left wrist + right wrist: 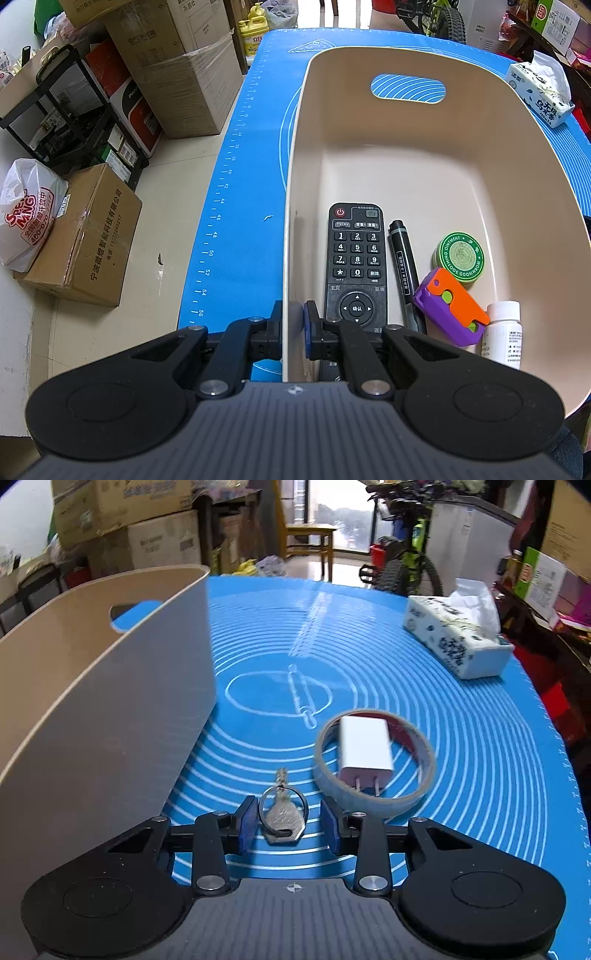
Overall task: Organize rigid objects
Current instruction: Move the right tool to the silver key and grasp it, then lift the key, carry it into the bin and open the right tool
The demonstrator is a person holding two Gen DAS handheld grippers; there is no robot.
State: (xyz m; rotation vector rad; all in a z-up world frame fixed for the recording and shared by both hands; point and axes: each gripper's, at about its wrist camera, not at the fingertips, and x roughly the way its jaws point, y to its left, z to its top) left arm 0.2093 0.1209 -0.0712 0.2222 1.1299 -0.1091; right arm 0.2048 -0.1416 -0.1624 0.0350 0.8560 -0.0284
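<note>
Straddling the flat silver key on its wire ring (282, 814), the right gripper (289, 823) is standing with fingers apart, blue pads (248, 821) just clear of the metal. Closing risks skidding the thin key along the blue silicone mat (480, 775). Beyond the right finger the tape roll (373, 760) is crowding; leftward the beige plastic bin wall (291, 221) is rising, clamped by the left gripper (293, 332).

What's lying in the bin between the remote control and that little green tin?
A black marker pen lies between the remote control and the green ointment tin, roughly parallel to the remote. The left wrist view shows it.
</note>
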